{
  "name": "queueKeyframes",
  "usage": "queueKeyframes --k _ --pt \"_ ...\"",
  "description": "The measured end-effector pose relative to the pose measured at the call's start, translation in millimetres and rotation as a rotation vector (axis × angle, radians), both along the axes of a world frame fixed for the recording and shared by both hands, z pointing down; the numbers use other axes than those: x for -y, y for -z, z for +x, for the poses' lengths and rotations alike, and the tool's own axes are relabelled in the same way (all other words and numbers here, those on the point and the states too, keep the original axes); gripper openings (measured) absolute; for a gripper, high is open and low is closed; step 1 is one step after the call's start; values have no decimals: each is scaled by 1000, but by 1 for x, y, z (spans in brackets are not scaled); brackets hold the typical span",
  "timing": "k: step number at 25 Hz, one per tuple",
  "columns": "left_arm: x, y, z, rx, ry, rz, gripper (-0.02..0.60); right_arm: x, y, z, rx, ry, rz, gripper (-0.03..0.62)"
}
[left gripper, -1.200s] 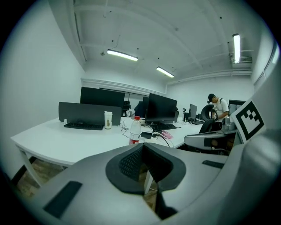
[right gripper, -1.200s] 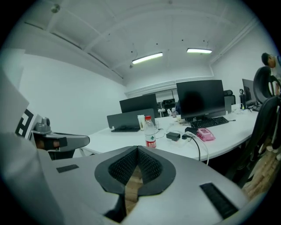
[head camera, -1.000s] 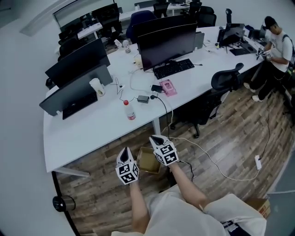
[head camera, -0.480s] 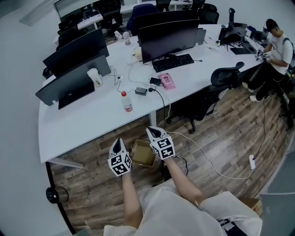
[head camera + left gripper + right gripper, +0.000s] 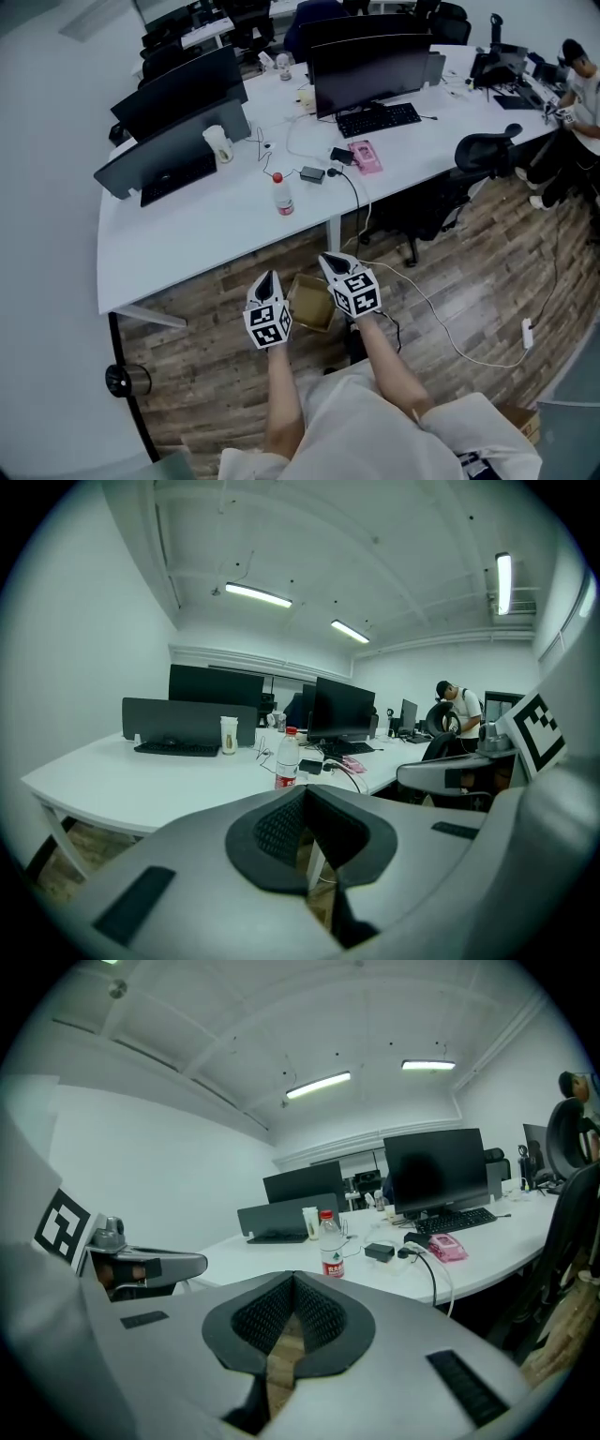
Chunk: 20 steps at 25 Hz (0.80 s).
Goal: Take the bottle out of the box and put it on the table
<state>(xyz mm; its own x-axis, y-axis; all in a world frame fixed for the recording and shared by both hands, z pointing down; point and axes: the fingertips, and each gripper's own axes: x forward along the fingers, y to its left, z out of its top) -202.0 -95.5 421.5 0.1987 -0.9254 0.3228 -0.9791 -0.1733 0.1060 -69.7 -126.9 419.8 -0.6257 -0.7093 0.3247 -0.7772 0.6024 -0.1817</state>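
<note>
A clear bottle [image 5: 282,195] with a red cap and red label stands upright on the white table [image 5: 187,239]; it also shows as the bottle [image 5: 287,758] and the bottle [image 5: 331,1244] in the gripper views. An open cardboard box [image 5: 312,302] sits on the wood floor in front of the table. My left gripper [image 5: 267,278] hangs at the box's left side and my right gripper [image 5: 330,260] at its right. The left gripper [image 5: 305,794] and the right gripper [image 5: 292,1279] are both shut with nothing between their pads. The inside of the box is hidden.
Monitors [image 5: 375,66], keyboards [image 5: 378,119], a cup [image 5: 218,143], a black adapter [image 5: 312,173] with cables and a pink item [image 5: 365,156] lie on the table. A black office chair [image 5: 469,164] stands to the right. A white cable and power strip [image 5: 526,333] lie on the floor. A person [image 5: 579,84] works at the far right.
The head view has swung a little, so the table sits differently in the picture. Both grippers stay shut beside the box, and the bottle stays upright on the table.
</note>
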Motion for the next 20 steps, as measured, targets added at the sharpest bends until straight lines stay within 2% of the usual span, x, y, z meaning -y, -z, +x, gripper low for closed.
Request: queueKeyframes --k 4,9,15,20 --pt "2 2 6 7 -19 10 14 -1 2 1 8 6 7 37" --pt "2 -5 9 -17 -16 14 14 -1 4 5 95 -18 29 37" --pt "-5 -4 21 -78 -35 -13 14 -4 -11 7 45 -4 -29 37" --pt "-5 -3 9 -79 -14 -1 14 -10 -13 -11 24 54 -27 37"
